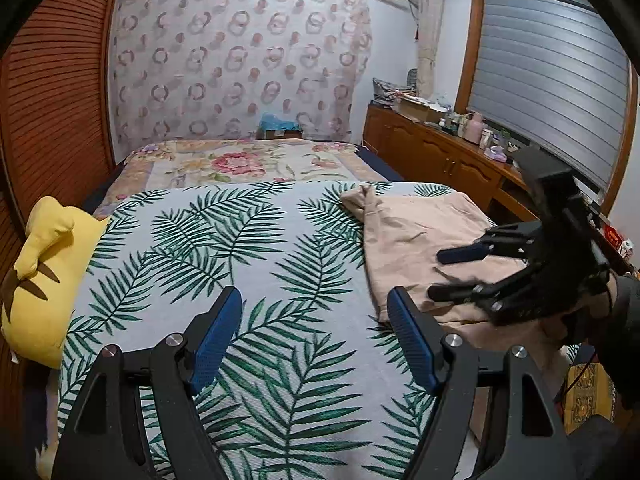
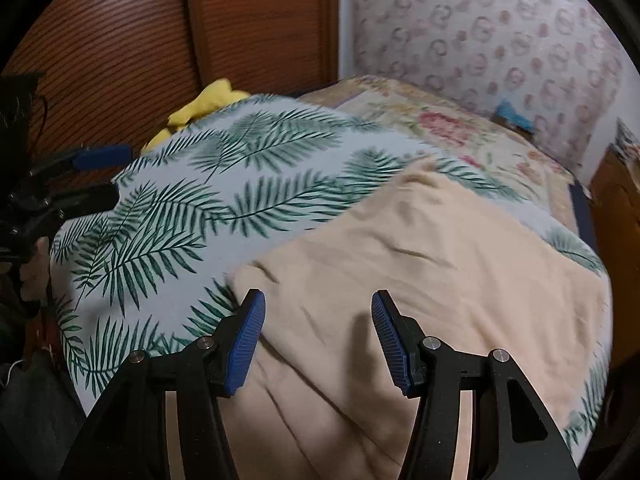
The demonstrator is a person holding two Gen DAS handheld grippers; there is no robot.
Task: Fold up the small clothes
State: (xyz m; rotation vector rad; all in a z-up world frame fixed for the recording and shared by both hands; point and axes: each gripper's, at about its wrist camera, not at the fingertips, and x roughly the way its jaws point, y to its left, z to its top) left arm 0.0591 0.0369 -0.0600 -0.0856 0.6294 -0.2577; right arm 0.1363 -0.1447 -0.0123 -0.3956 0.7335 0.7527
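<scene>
Beige garment (image 2: 420, 264) lies rumpled on the bed's leaf-print sheet (image 1: 224, 240), toward its right side. Right gripper (image 2: 318, 338) hovers directly above it, jaws apart, nothing between. Left gripper (image 1: 314, 336), jaws wide and empty, sits over bare sheet, garment to its right.

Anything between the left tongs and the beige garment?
Nothing visible. Left tongs hang open over bare leaf-print cover, the beige garment just to their right. Right tongs are already over the garment, open, gripping nothing.
</scene>
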